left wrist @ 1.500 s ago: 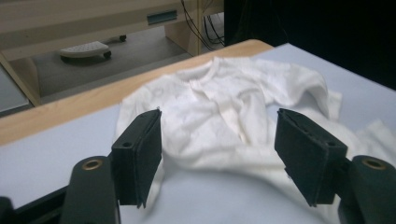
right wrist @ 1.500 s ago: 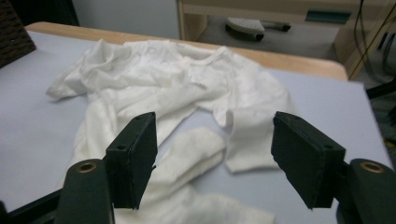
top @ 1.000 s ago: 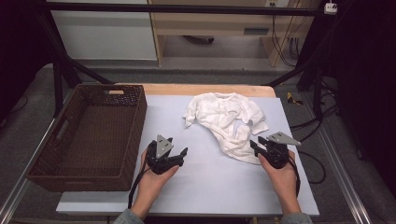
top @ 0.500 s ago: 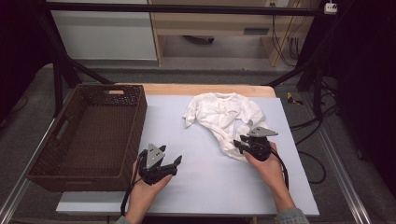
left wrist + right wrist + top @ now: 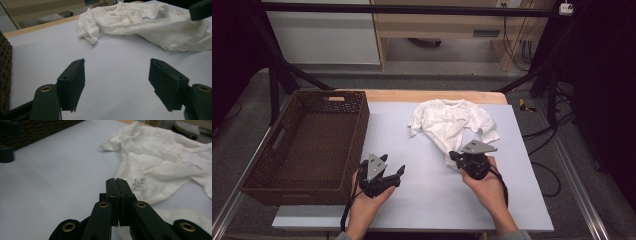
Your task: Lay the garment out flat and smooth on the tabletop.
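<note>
The right tool (image 5: 117, 181) has just pressed together on the crumpled white cotton garment's (image 5: 452, 122) hem (to lift it, probably); the left tool (image 5: 116, 82) waits spread over the pale worktop (image 5: 422, 200).

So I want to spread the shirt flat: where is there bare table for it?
The widest free patch is the table between the wicker basket and the white shirt, ahead of the left gripper. The far right, around the shirt and right gripper, is crowded.

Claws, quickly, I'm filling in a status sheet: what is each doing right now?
Left claw: open, empty.
Right claw: shut at the white garment's edge; a grip on it cannot be told.
</note>
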Tool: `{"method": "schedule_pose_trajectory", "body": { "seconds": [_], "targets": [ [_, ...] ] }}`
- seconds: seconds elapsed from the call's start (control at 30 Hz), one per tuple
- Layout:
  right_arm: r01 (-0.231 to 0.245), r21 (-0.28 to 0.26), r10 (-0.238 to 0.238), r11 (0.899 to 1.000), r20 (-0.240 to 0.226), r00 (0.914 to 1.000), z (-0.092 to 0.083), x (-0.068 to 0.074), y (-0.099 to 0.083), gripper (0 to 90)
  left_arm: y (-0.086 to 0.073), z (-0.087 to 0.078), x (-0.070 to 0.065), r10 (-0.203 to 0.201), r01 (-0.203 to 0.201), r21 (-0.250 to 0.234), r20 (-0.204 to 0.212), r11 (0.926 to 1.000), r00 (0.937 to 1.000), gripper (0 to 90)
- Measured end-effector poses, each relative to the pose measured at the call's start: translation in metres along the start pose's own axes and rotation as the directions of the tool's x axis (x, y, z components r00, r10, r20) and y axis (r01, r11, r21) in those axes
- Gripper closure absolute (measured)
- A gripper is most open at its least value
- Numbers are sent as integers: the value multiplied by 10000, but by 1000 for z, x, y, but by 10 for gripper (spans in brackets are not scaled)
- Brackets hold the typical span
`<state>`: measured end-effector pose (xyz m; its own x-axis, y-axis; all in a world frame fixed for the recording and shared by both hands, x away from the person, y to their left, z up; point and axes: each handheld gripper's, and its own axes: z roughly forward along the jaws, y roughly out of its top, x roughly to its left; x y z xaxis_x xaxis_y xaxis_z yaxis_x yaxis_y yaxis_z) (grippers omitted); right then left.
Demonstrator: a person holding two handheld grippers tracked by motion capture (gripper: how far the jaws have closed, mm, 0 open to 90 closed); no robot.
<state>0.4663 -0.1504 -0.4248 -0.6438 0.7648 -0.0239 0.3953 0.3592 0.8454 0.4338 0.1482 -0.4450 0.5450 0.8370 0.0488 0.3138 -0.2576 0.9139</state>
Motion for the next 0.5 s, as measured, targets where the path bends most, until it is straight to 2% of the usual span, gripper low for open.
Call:
{"method": "schedule_pose_trajectory", "body": {
  "seconds": [0.13, 0.23, 0.27, 0.37, 0.43, 0.5],
  "targets": [
    [267, 544, -229, 9982, -686, 9974, 15, 33, 1, 897, 4, -4, 4, -33, 31, -159, -174, 9999, 9998, 288],
    [35, 895, 78, 9960, -1256, 9920, 28, 50, -3, 892, 5, -5, 6, -91, 86, -194, -242, 9998, 9997, 288],
    [73, 990, 58, 9951, -1318, 9913, 32, 54, -5, 880, 4, -5, 7, -141, 137, -178, -252, 9997, 9996, 288],
    [148, 1019, -21, 9947, -1236, 9923, 35, 57, -7, 786, 4, -5, 7, -174, 171, -146, -241, 9997, 9996, 287],
    [56, 644, 17, 9979, -1126, 9936, 28, 55, -6, 750, 4, -5, 7, -174, 171, -152, -226, 9997, 9996, 287],
    [68, 505, -21, 9987, -932, 9956, 20, 50, -6, 727, 4, -4, 8, -160, 157, -130, -239, 9998, 9996, 287]
  ]
}}
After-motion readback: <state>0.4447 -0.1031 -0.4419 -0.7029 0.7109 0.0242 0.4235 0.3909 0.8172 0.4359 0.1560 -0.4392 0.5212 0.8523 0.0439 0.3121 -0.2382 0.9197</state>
